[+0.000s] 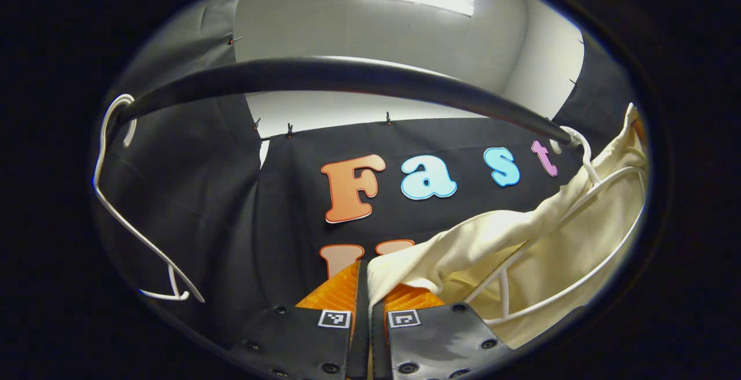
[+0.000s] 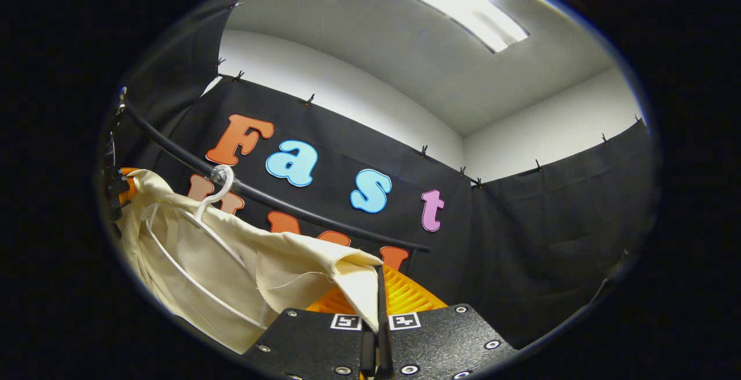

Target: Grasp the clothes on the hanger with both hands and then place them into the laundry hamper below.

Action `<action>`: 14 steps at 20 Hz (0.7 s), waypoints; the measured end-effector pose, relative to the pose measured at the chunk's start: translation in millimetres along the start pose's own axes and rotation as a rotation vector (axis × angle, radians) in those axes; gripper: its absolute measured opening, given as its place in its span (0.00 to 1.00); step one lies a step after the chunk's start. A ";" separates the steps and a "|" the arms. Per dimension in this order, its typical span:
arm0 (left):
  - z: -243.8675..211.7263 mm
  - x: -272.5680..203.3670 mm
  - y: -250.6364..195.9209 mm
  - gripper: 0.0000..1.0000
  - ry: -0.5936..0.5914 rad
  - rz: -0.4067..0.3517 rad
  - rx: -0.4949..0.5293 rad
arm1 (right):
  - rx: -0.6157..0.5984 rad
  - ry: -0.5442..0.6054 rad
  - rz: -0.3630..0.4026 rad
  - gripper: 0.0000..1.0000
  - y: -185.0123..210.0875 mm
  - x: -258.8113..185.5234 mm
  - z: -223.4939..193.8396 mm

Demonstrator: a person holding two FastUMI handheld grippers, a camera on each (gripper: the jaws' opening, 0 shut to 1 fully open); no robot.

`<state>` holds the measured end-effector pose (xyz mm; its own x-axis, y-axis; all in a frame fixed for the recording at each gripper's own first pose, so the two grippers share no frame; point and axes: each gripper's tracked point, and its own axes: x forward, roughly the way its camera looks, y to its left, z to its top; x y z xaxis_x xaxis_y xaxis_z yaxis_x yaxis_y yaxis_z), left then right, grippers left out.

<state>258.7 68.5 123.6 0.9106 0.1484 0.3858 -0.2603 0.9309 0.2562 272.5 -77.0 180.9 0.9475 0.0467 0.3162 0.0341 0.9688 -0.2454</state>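
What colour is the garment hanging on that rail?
Cream, plain with no pattern; it shows best in the left gripper view.

Your right gripper (image 2: 377, 310) has its orange fingers (image 2: 405, 294) closed w/ the cream garment's (image 2: 220, 270) corner pinched between them; cloth edge runs down into the gap btwn the two black plates. From there the fabric stretches up-left to the white hanger (image 2: 215, 192), whose hook sits over the black rail (image 2: 278, 203). Hanger's wire loop shows against the cloth at lower left. An orange bit of another gripper (image 2: 126, 186) peeks out at far left, touching the garment.
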 end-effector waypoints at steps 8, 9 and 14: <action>-42.7 42.3 -30.0 0.10 0.086 -0.031 -0.050 | 0.003 0.093 0.056 0.02 6.1 49.2 -67.4; -53.7 48.8 -31.4 0.10 0.104 -0.037 -0.044 | 0.018 0.110 0.071 0.02 12.0 45.7 -77.8; -99.2 30.0 -30.1 0.10 0.187 -0.059 -0.080 | 0.052 0.169 0.086 0.02 31.6 16.7 -119.3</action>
<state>325.7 78.0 39.6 0.9691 0.1454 0.1993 -0.1854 0.9623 0.1991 327.3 -74.7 69.1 0.9863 0.0922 0.1368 -0.0612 0.9746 -0.2156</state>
